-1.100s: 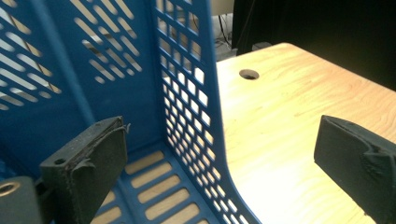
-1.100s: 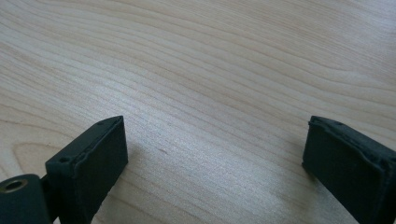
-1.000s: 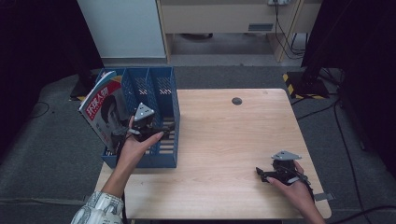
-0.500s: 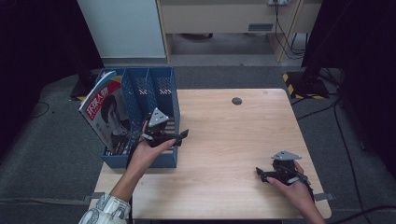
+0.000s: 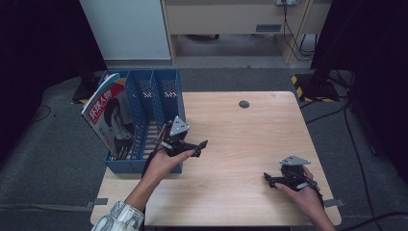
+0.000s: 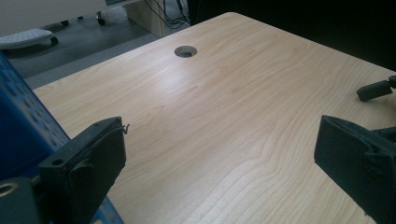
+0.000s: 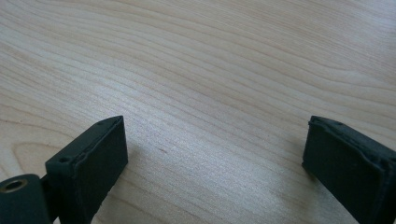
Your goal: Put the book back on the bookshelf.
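A blue file rack (image 5: 144, 108) with three slots stands on the table's left side. A magazine (image 5: 108, 118) with a red title leans in its leftmost slot. My left gripper (image 5: 199, 147) hovers just right of the rack's front corner, pointing right, open and empty. In the left gripper view its jaws (image 6: 219, 140) stand wide apart over bare wood, with the rack's wall (image 6: 21, 130) at the left edge. My right gripper (image 5: 269, 180) rests low near the table's front right, open, with nothing between its jaws (image 7: 215, 140).
The wooden table (image 5: 240, 139) has a round cable hole (image 5: 244, 104) near its far edge. A white cabinet (image 5: 127, 29) and a wooden desk stand behind the table. Cables and dark equipment lie at the far right.
My left gripper has moved right, away from above the rack and out over the table. The right gripper has stayed in place.
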Tool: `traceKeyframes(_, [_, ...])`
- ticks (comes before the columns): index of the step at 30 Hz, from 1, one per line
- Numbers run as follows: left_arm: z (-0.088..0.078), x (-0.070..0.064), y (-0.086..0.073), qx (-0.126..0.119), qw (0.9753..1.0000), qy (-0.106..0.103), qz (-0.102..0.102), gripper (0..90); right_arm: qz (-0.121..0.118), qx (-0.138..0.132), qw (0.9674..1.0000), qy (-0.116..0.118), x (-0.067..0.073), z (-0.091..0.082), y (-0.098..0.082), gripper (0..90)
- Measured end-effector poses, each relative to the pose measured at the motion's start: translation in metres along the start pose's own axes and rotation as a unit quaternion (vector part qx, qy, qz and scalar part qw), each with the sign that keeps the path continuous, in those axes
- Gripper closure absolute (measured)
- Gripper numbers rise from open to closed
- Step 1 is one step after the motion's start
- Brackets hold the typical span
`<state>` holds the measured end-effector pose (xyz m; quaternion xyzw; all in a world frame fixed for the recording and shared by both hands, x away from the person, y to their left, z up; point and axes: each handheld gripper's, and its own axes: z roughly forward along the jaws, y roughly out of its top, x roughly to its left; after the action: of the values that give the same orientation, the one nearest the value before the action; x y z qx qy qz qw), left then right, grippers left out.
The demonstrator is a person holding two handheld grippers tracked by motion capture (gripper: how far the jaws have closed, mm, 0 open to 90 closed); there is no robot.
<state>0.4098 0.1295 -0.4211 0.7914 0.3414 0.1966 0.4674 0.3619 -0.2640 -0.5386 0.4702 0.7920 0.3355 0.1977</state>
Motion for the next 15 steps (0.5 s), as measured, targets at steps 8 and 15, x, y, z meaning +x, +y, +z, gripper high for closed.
traceKeyframes(8, [0.015,-0.022,-0.002,0.015,0.9995,-0.019,0.019,1.8,0.001,0.000,1.0000,-0.001,0.000,0.000,0.000,6.8])
traceKeyframes(15, [0.029,-0.041,-0.001,0.025,0.9984,-0.031,0.041,1.7,0.001,0.000,1.0000,0.000,0.000,0.000,0.000,6.8])
